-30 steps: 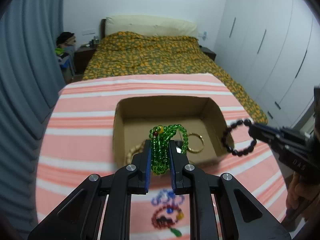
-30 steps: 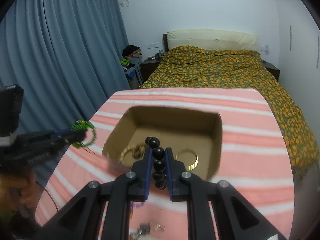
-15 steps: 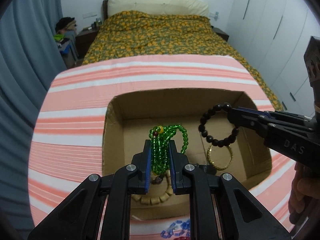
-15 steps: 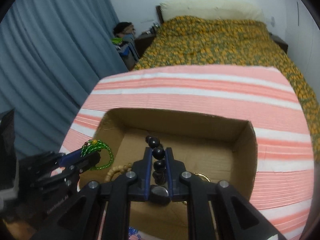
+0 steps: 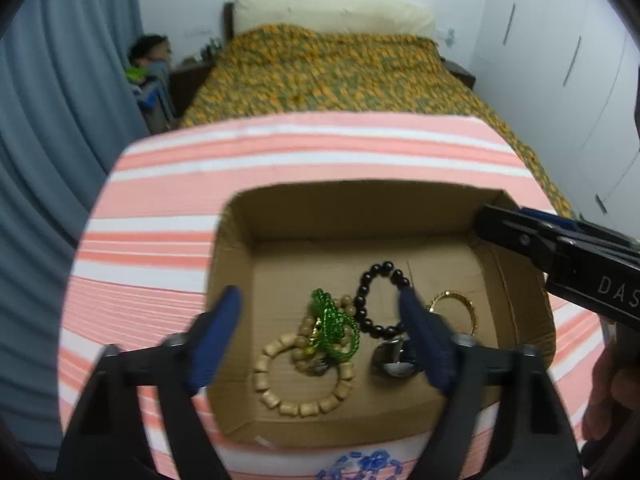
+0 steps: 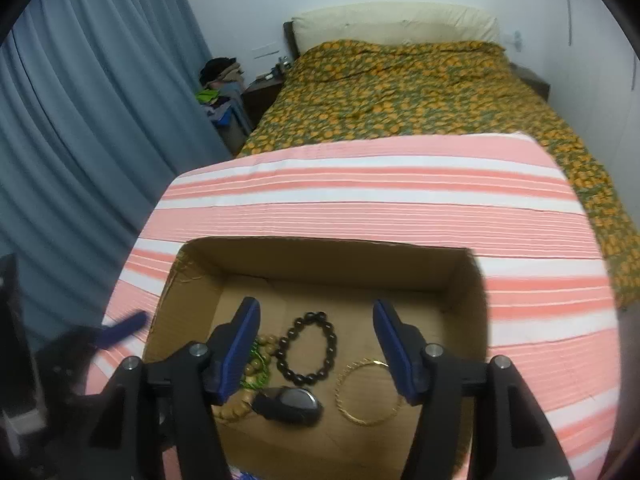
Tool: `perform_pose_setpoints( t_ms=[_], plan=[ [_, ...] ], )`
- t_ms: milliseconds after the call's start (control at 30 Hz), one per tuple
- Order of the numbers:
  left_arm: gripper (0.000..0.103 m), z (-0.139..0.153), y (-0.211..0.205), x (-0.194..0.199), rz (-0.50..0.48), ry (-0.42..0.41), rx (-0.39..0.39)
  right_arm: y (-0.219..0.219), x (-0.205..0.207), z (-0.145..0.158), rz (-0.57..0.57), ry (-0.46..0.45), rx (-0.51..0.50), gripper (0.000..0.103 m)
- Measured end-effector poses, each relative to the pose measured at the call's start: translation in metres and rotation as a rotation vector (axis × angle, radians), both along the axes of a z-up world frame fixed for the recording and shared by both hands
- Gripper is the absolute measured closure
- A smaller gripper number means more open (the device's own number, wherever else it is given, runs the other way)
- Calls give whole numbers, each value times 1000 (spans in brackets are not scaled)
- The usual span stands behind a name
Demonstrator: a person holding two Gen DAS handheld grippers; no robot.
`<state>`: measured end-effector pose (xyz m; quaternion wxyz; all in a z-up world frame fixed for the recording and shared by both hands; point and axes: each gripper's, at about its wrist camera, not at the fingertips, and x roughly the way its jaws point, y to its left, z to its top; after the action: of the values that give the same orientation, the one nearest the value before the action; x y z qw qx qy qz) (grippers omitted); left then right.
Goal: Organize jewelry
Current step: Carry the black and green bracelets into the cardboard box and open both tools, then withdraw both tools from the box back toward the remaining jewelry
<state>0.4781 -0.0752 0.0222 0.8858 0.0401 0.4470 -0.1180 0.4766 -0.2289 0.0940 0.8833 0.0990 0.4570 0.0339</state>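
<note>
An open cardboard box [image 5: 232, 248] [image 6: 472, 296] sits on the pink-striped table. Inside lie a green bead bracelet [image 5: 334, 322] on a tan wooden bead bracelet [image 5: 280, 396], a black bead bracelet [image 5: 372, 304] [image 6: 308, 348], a gold bangle [image 5: 460, 300] [image 6: 368, 394] and a dark watch [image 5: 394, 362] [image 6: 292, 400]. My left gripper [image 5: 320, 304] is open and empty above the green bracelet. My right gripper [image 6: 316, 312] is open and empty above the black bracelet; it also shows in the left wrist view [image 5: 560, 248].
A blue bead bracelet [image 5: 360, 466] lies on the table in front of the box. Beyond the table is a bed with an orange-patterned cover [image 6: 420, 80]. Blue curtains [image 6: 80, 120] hang at the left, white wardrobes [image 5: 580, 60] at the right.
Both grippers have opened over the box. The green bracelet and the black bracelet have dropped from the jaws and now lie on the box floor.
</note>
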Motion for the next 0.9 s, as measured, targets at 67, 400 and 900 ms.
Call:
perform_pose_setpoints(
  t_ms=[67,400,900],
  plan=[
    [9,7,4,-13,2,-29,3,-5,-11,6,-11,-19,-10,39],
    [2,13,6,-118,20,-102,134,-4,-135,28,-6,-179,-170,24],
    [2,-26,30,-198,37,-14,32,8,-240,-16,-60,-127,-198,24]
  ],
)
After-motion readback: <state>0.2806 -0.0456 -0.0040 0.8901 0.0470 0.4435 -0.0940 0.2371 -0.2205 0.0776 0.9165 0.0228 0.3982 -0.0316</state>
